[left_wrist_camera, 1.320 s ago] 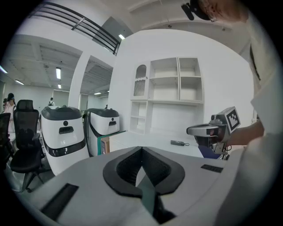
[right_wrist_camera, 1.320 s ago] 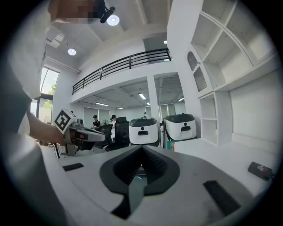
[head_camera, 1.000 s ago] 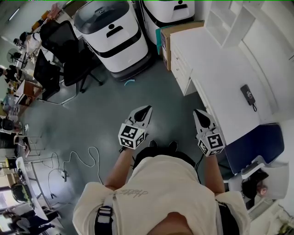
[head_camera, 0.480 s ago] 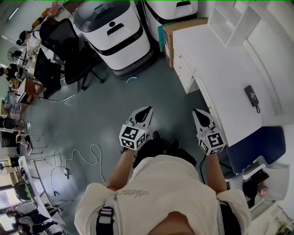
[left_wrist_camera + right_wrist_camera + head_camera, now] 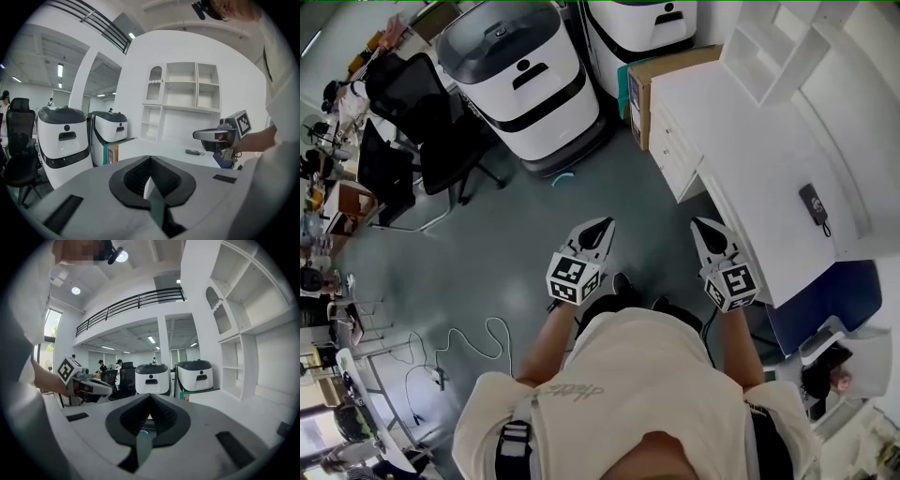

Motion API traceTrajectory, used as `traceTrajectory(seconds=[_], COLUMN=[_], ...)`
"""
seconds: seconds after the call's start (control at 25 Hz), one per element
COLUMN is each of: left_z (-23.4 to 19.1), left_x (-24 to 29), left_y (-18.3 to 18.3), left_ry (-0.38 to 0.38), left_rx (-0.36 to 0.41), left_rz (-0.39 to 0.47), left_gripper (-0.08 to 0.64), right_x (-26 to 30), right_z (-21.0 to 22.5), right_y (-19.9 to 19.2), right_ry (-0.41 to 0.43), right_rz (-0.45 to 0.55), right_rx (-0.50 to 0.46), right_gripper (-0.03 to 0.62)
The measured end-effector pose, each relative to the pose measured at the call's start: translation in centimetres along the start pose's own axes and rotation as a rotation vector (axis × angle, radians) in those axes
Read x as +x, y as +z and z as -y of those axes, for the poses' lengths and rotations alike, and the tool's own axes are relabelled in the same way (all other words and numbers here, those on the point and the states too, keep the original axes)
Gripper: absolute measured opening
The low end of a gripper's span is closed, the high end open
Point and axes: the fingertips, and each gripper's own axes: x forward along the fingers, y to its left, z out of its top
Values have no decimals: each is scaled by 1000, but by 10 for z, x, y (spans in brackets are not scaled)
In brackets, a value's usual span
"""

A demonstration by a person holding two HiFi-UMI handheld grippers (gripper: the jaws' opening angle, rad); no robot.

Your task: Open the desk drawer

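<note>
The white desk (image 5: 750, 159) stands at the right of the head view, with its stack of drawer fronts (image 5: 670, 142) on the end that faces the floor. All the drawers look closed. My left gripper (image 5: 599, 228) and right gripper (image 5: 707, 228) are held side by side in front of the person, above the grey floor and short of the desk. Both are shut with nothing in them. In the left gripper view the left gripper (image 5: 150, 158) points past the desk (image 5: 164, 151), and the right gripper (image 5: 208, 136) shows at the right. In the right gripper view the right gripper's (image 5: 150, 395) jaws meet.
Two white wheeled machines (image 5: 525, 80) (image 5: 642, 28) stand at the back, and a cardboard box (image 5: 661, 66) stands beside the desk. A black device (image 5: 813, 202) lies on the desktop. At the left are an office chair (image 5: 422, 103) and a cable on the floor (image 5: 483, 328). White shelves (image 5: 769, 42) rise behind the desk.
The person has stepped a little across the floor and carried both grippers along. Both stay shut and empty, side by side.
</note>
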Motion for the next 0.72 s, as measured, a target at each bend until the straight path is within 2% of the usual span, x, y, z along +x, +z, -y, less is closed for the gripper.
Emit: traceTrajectory(seconds=[0.16, 0.44, 0.72], left_z=[-34, -86, -114], left_x=[2, 11, 27], left_y=[12, 18, 17], left_ry=[-34, -74, -85], left_rx=[24, 36, 14], left_rz=[16, 18, 5], left_gripper=[3, 3, 3], right_x=[27, 58, 84], right_z=[-11, -13, -11], right_y=[16, 24, 22], right_ry=[-20, -106, -112], right_rz=[27, 29, -8], right_rx=[24, 20, 18], right_gripper=[0, 2, 0])
